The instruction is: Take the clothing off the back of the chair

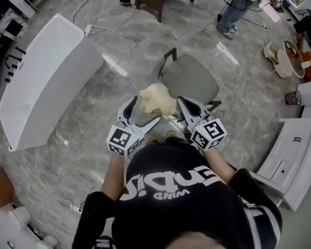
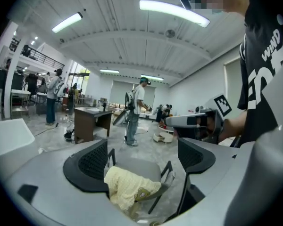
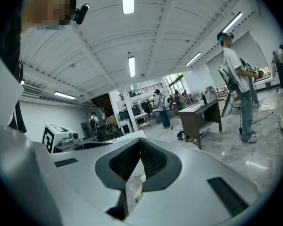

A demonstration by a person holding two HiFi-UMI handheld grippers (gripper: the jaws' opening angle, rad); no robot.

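Floor (image 1: 119, 87): grey marble under the chair (image 1: 194, 79)
Clothing (image 1: 158, 98): pale yellow, draped over the chair's back
Left hand-held gripper (image 2: 142, 158): jaws spread, just beside the clothing
Right hand-held gripper (image 3: 140, 155): jaws pinched together, beside the clothing

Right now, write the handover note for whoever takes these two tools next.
Left tool: jaws apart, lined up on the yellow clothing, not closed on it.
Right tool: jaws together at the clothing's right edge; a pale sliver shows between them, grip not certain.
Clothing: bunched on the back of the grey chair, nearest the person.
Done: both tools are at the clothing.
To do: close on the clothing, lift it clear of the chair.
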